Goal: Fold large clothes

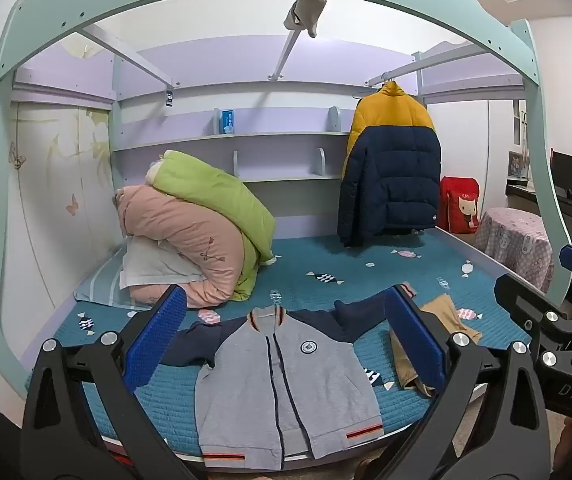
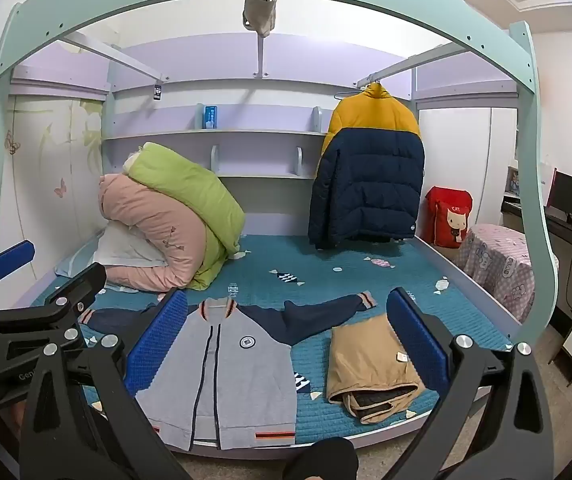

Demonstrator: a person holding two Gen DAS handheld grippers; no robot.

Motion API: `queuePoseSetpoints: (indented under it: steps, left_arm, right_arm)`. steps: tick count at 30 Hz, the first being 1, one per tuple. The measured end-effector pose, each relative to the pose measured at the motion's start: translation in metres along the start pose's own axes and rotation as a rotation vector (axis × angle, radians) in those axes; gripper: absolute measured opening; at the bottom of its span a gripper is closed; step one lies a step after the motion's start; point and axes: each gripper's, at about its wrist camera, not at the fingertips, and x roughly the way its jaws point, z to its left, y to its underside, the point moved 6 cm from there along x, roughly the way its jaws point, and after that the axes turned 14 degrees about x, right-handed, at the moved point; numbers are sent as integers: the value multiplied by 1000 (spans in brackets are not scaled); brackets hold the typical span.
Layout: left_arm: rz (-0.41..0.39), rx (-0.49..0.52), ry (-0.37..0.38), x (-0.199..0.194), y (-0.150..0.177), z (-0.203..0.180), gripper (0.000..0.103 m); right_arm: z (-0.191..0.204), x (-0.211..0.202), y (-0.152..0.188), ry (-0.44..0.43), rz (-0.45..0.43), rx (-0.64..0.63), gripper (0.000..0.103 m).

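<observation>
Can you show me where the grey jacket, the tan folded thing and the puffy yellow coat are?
grey jacket [image 1: 286, 392]: left wrist view, chest panel.
tan folded garment [image 2: 370, 364]: right wrist view, top layer.
yellow and navy coat [image 2: 370, 184]: right wrist view, navy back.

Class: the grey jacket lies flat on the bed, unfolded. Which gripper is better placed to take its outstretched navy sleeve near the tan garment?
Right. The right gripper is open, and the navy sleeve lies between its fingers, beside the tan garment. The left gripper, also open, frames the grey jacket body instead.
</observation>
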Motion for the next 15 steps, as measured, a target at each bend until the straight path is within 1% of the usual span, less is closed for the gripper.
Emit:
queuePoseSetpoints:
  steps: [10, 15]
  left_arm:
    - [1, -1, 2, 2, 3, 4, 98]
    - [-1, 8, -3, 0, 0, 0, 98]
  right_arm:
    - [0, 0, 0, 0, 3, 2, 96]
    - [0, 0, 0, -1, 5, 3, 96]
